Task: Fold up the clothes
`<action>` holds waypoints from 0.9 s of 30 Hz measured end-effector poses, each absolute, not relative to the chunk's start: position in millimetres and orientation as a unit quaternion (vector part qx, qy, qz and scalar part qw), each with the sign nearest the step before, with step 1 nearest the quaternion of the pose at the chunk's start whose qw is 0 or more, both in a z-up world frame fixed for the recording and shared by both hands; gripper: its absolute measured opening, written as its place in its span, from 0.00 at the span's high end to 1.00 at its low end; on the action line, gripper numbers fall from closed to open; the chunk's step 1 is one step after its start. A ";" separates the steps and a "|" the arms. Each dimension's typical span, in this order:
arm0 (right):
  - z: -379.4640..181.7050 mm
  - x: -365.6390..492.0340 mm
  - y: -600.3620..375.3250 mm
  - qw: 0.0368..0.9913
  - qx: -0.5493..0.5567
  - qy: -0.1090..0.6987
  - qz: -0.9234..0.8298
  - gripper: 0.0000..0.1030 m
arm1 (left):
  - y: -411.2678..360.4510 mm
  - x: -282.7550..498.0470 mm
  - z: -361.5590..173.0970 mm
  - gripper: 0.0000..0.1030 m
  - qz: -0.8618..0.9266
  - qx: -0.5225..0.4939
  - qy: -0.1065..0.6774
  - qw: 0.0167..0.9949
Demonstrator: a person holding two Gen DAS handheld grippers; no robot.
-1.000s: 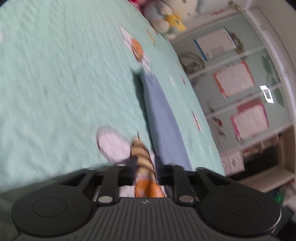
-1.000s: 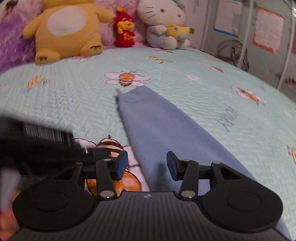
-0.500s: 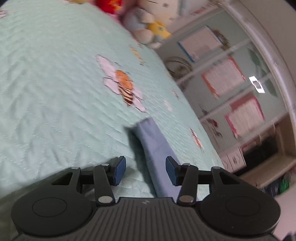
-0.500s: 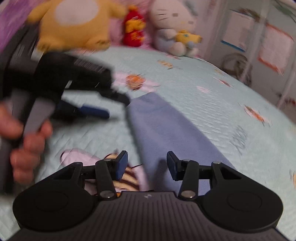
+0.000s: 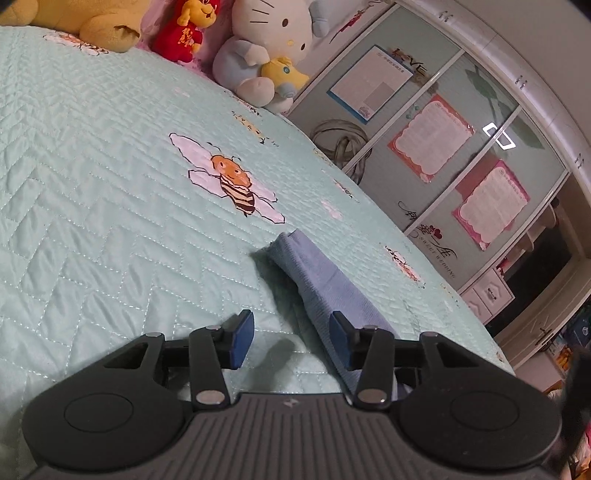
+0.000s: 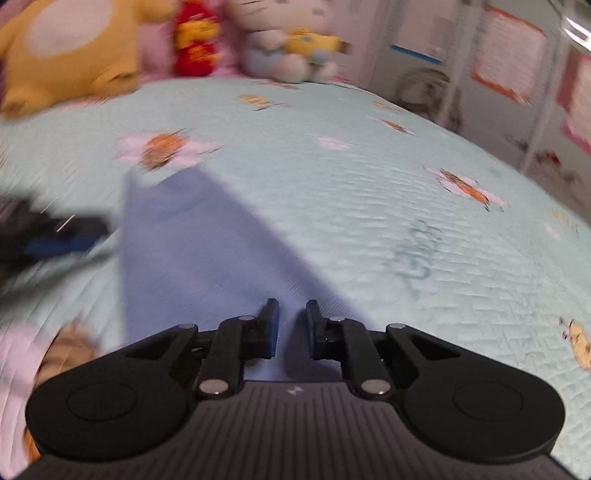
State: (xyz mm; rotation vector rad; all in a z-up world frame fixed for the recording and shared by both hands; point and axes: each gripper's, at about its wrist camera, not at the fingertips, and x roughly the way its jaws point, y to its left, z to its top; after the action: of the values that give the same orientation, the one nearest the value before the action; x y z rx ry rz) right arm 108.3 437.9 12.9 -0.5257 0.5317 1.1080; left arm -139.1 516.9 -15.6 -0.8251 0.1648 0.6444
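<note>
A light blue garment (image 5: 325, 284) lies folded into a long narrow strip on the mint quilted bedspread (image 5: 92, 192). My left gripper (image 5: 291, 339) is open and empty, low over the bedspread beside the strip's left edge, near its far end. In the right wrist view, which is blurred, the garment (image 6: 207, 251) runs away from the camera. My right gripper (image 6: 291, 328) is over the strip's near part with its jaws narrowed to a small gap and nothing between them. The left gripper (image 6: 55, 240) shows as a dark blur at the left.
Plush toys line the head of the bed: a yellow bear (image 5: 92, 22), a red doll (image 5: 184, 29) and a white cat (image 5: 266, 55). A wardrobe with posters (image 5: 443, 147) stands beyond the bed's right side. Bee and flower prints (image 5: 229, 181) mark the bedspread.
My left gripper opened and moved up the strip towards its far end. My right gripper narrowed its jaws and shifted over the garment.
</note>
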 end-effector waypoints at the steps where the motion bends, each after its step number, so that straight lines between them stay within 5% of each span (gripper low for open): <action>1: 12.7 117.3 442.6 0.790 -0.233 0.254 0.507 0.87 | 517.2 -140.0 -16.1 0.53 0.306 -0.396 0.076 0.862; 8: 5.6 154.8 432.1 0.779 -0.121 0.318 0.526 0.87 | 529.5 -143.6 -15.7 0.53 0.286 -0.439 0.040 0.851; 12: 2.3 172.1 428.5 0.774 -0.079 0.346 0.524 1.00 | 530.2 -140.9 -13.5 0.53 0.283 -0.434 0.044 0.854; 20: -4.8 187.3 424.6 0.761 -0.028 0.373 0.530 1.00 | 508.7 -125.1 0.9 0.53 0.292 -0.348 0.079 0.887; 27: -6.9 187.7 423.3 0.763 -0.021 0.371 0.529 1.00 | 508.2 -120.7 0.8 0.53 0.259 -0.380 0.097 0.883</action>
State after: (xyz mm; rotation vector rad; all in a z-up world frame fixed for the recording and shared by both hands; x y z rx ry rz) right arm 187.7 423.3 -6.9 -0.0449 0.8080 1.1509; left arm -120.7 508.2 0.8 -0.7905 0.2027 0.5388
